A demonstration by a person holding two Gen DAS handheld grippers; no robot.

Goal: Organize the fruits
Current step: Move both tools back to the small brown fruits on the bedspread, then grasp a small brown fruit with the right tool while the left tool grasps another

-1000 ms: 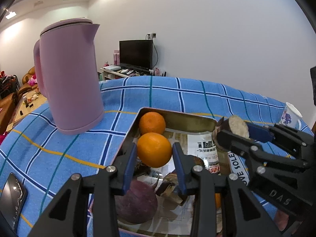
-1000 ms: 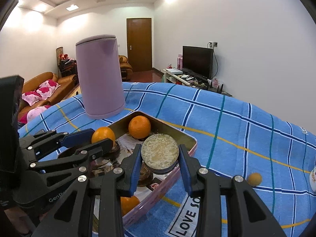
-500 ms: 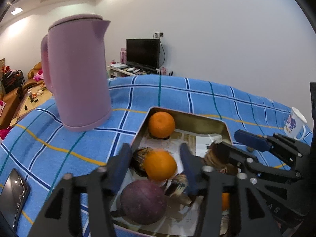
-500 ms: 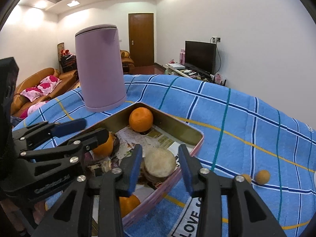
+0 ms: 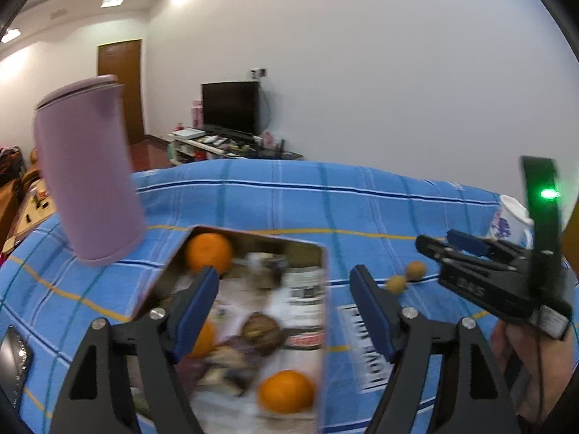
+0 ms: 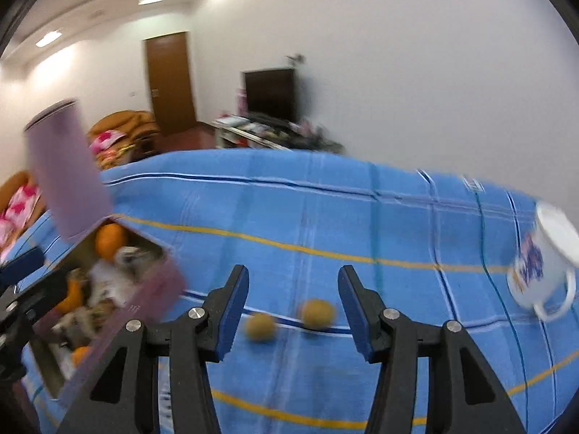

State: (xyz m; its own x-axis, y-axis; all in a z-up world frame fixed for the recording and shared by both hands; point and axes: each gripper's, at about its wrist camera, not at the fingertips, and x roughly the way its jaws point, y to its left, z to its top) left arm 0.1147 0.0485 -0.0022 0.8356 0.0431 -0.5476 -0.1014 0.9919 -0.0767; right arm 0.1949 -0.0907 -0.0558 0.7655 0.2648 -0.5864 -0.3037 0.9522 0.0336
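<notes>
Three oranges lie in a shallow metal tray (image 5: 324, 264) on a table under a blue checked cloth (image 5: 362, 209): one orange (image 5: 209, 252) in the tray's far left corner, a second (image 5: 203, 338) at its left side, partly hidden behind a blue finger pad, and a third (image 5: 286, 391) near its right wall at the near end. Among them lie printed paper and dark, blurred items, including a round brown fruit (image 5: 261, 331) at mid-tray. Two small tan fruits (image 6: 260, 327) (image 6: 317, 312) rest on the cloth to the right of the tray, just beside each other and apart from its wall.

The left gripper (image 5: 284, 311) hangs above the tray, jaws opening, nothing between the pads. The right gripper (image 6: 293, 309) points at the two small fruits, jaws opening and empty; the fruits appear between its fingers but untouched. In the left wrist view a person's hand (image 5: 528, 372) holds the right gripper's handle.

A pink kettle (image 5: 88, 184) stands beside the tray's far left corner. A white mug with a blue flower print (image 6: 542, 267) stands near the cloth's right edge.
</notes>
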